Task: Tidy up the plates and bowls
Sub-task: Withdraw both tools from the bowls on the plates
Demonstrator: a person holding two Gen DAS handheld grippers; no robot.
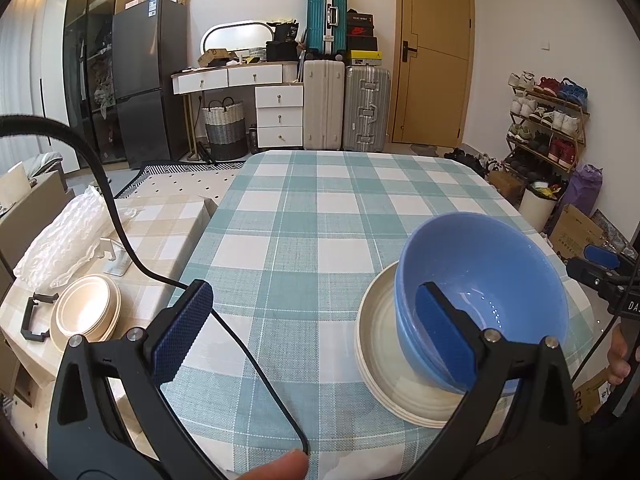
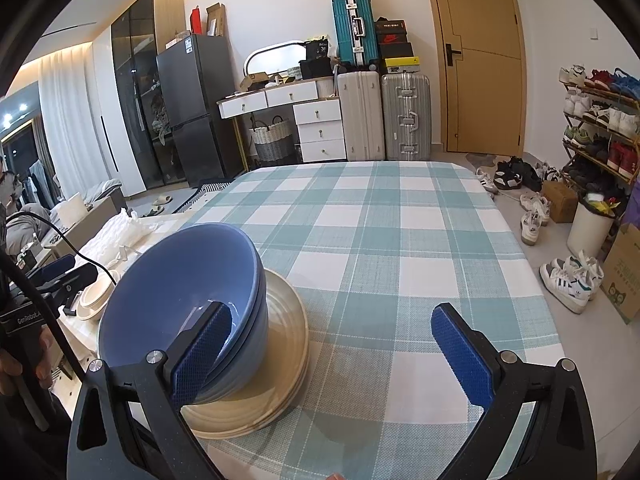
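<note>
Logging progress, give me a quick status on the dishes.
Left tongs open, right tongs open, both empty. Blue bowls nested on cream plates. Black cable trails across the tablecloth.

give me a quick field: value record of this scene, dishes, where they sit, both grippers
surface: table with teal checked cloth
blue bowls: nested, tilted, on the cream plates
cream plates: stacked near the table's front edge
second cream stack: on the side surface to the left
left gripper: open, empty
right gripper: open, empty
</note>
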